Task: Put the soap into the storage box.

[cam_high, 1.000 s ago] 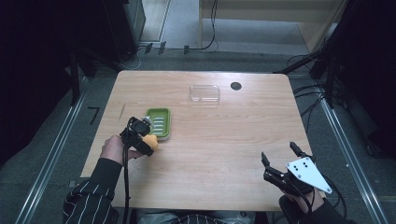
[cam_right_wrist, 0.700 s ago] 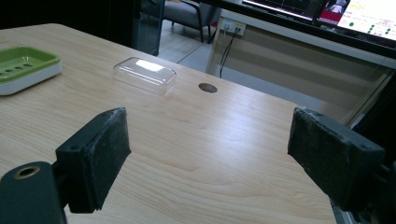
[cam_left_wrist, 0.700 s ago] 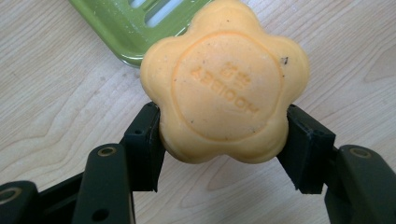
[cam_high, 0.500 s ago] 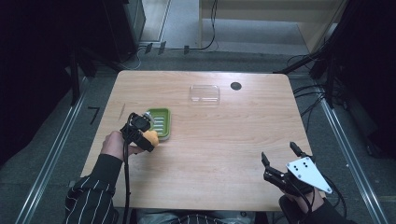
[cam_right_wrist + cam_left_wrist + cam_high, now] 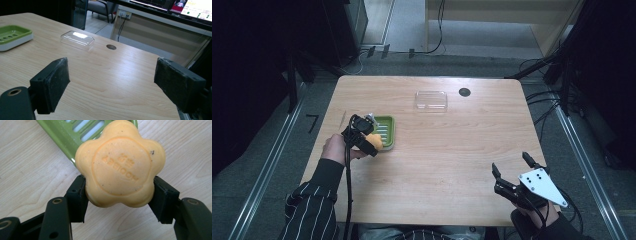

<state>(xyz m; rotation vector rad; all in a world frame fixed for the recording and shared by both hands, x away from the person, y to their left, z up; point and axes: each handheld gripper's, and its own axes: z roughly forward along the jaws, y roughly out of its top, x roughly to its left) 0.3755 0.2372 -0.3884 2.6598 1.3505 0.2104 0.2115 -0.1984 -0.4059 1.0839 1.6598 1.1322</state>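
Orange soap (image 5: 120, 163) clamped in left gripper (image 5: 120, 195) jaws, over green dish (image 5: 383, 131)

A clear plastic lid (image 5: 431, 100) lies flat toward the far edge of the wooden table (image 5: 452, 150), just beside a small dark round hole (image 5: 464, 92) in the tabletop, while black cables (image 5: 432, 30) trail across the grey floor beyond the table

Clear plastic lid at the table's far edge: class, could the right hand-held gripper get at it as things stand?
Probably yes: the right hand-held gripper is open and holds nothing, and bare table lies between it and the clear plastic lid.
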